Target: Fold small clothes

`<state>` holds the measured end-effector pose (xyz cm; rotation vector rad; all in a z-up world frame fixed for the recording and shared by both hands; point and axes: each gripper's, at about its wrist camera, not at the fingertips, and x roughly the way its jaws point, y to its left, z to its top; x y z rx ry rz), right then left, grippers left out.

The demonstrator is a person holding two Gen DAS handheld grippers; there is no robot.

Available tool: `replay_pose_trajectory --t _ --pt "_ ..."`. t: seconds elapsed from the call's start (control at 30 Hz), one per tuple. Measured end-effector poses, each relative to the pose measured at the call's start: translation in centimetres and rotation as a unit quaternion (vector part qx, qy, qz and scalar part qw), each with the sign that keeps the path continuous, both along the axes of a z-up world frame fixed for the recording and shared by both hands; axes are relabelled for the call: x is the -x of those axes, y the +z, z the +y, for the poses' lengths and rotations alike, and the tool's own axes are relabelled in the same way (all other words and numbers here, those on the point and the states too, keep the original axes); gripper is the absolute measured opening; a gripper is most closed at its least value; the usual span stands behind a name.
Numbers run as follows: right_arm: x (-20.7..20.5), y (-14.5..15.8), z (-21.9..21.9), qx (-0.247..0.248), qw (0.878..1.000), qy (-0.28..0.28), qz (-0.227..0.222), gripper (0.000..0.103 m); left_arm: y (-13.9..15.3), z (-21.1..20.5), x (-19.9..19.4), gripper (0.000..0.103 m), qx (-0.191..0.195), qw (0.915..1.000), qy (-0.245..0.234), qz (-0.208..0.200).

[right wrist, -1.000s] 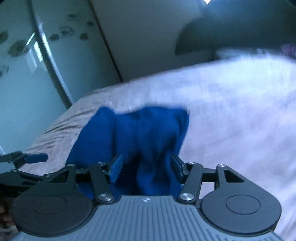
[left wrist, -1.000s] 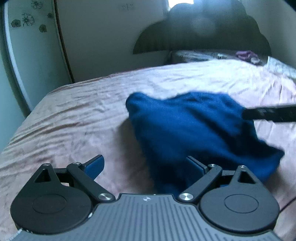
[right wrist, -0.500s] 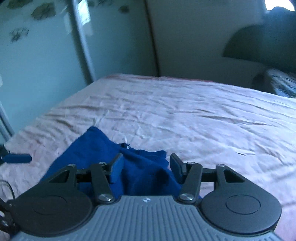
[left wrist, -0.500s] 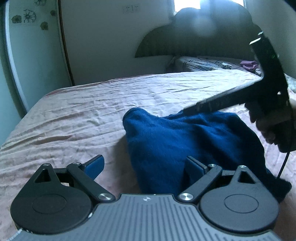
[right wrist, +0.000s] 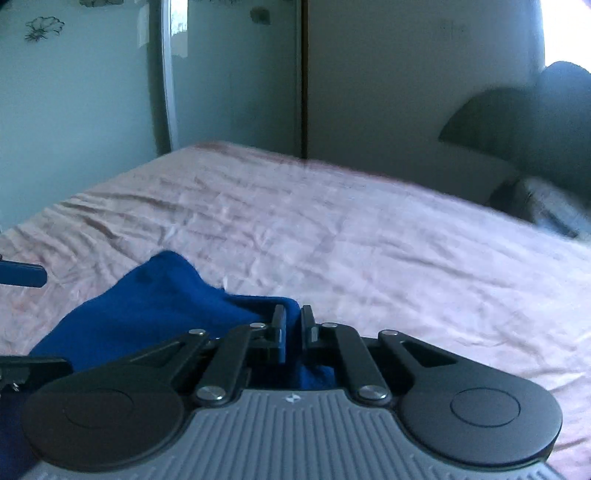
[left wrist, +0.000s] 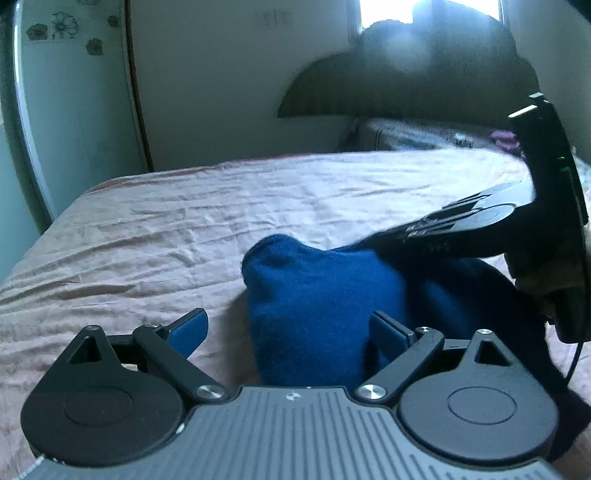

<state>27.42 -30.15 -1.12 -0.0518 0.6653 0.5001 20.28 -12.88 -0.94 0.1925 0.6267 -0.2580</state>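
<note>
At the bottom of the left wrist view, the left gripper stands spread wide around a soft, light blue garment bunched mid-frame on the pink bedsheet; the right gripper pinches its far edge, likely the best hold.

A bed under a wrinkled pink sheet fills the middle. At twelve o'clock stands a dark scalloped headboard; at ten o'clock, a pale wardrobe door with flower decals. A purple bundle lies at two o'clock.
</note>
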Motion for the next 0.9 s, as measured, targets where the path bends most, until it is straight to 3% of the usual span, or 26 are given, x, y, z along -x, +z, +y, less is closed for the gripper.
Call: replay_pose_trajectory --t 0.2,0.3,0.43,0.5,0.6,0.77,0.87,0.9 --pt "1.8 1.2 -0.8 -0.001 0.999 -0.051 -0.020 0.017 -0.3 0.3 -0.1 0.096 0.004 0.9999 0.003 0.011" --pt "4.2 2.4 -0.5 -0.017 0.999 -0.014 -0.024 0.017 -0.4 0.3 -0.1 0.096 0.002 0.9999 0.004 0.012" --pt "5.4 1.5 0.4 -0.027 0.999 0.025 0.026 0.017 -0.7 0.1 -0.2 0.098 0.001 0.9998 0.008 0.017" --pt "4.7 0.6 0.3 -0.018 0.999 0.005 0.040 0.017 -0.9 0.0 -0.2 0.099 -0.004 0.9998 0.008 0.018" --pt "3.9 0.3 -0.9 -0.055 0.996 -0.035 0.055 0.017 -1.1 -0.1 -0.2 0.100 -0.009 0.9998 0.010 0.017" --pt "6.2 1.7 -0.2 -0.039 0.998 -0.037 0.020 0.018 -1.5 -0.1 -0.3 0.102 -0.009 0.9997 0.014 0.018" --pt "7.3 1.7 -0.3 -0.046 0.998 -0.021 0.026 0.027 -1.5 0.0 -0.3 0.103 -0.007 0.9997 0.016 0.018" --pt "7.4 1.4 -0.2 -0.043 0.998 -0.019 0.031 0.037 -1.6 0.0 -0.3 0.103 -0.007 0.9997 0.016 0.018"
